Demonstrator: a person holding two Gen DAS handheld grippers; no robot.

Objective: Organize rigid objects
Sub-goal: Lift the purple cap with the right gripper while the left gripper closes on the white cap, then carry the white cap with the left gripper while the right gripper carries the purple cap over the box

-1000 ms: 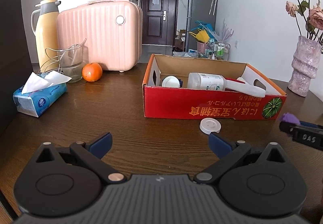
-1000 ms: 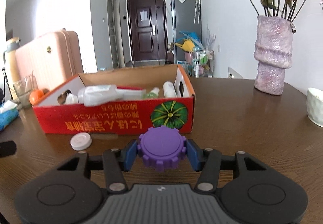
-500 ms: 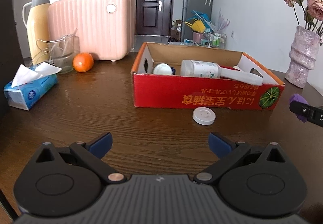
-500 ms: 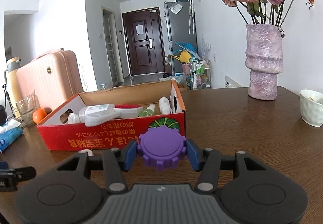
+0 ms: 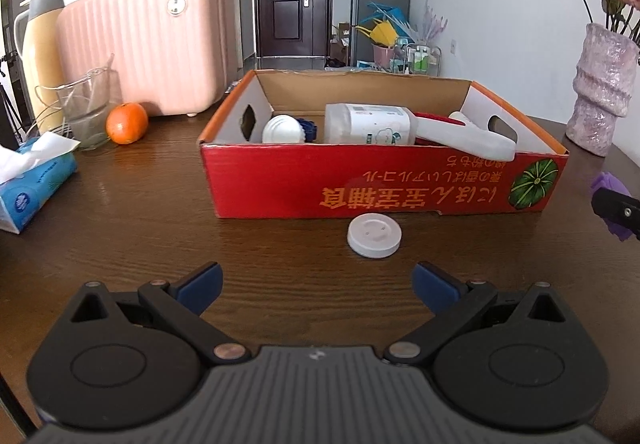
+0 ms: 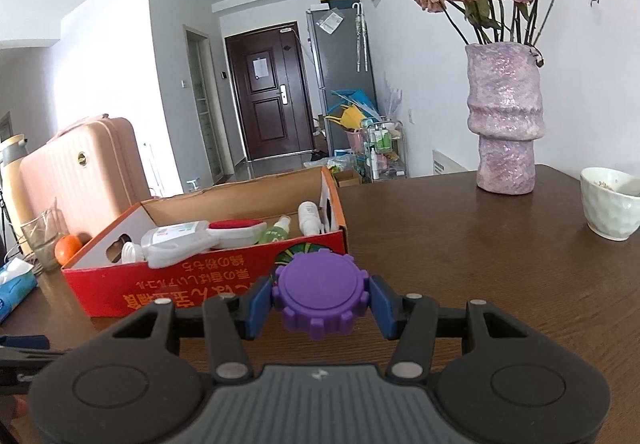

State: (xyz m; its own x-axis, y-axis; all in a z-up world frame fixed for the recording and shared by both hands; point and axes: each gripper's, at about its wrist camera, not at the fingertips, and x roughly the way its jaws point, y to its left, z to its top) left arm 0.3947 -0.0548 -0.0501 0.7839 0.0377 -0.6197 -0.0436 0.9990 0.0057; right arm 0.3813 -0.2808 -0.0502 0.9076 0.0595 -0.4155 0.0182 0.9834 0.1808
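Two grippers work over a dark wooden table (image 5: 132, 211). The right gripper (image 6: 320, 298) is clamped on a purple ridged cap (image 6: 319, 294), its blue pads pressing the cap's sides and holding it clear of the table, in front of the near right corner of a red cardboard box (image 6: 224, 276). The left gripper (image 5: 316, 284) has its jaws spread wide with nothing between them; just beyond them a white round lid (image 5: 374, 235) lies flat on the table, close to the box's front wall but not touching it. Inside the box lie a clear plastic bottle (image 5: 370, 123) on its side, a white spray bottle (image 5: 464, 135), a white cap (image 5: 283, 128) and a small green spray bottle (image 6: 275, 230). Left of the box stand an orange (image 5: 127, 117), a glass cup (image 5: 86, 109), a tissue pack (image 5: 34, 187), a pink suitcase (image 5: 148, 43) and a yellow thermos (image 5: 40, 43). A purple vase (image 6: 506, 119) of dried roses and a white bowl (image 6: 610, 203) stand to the right.
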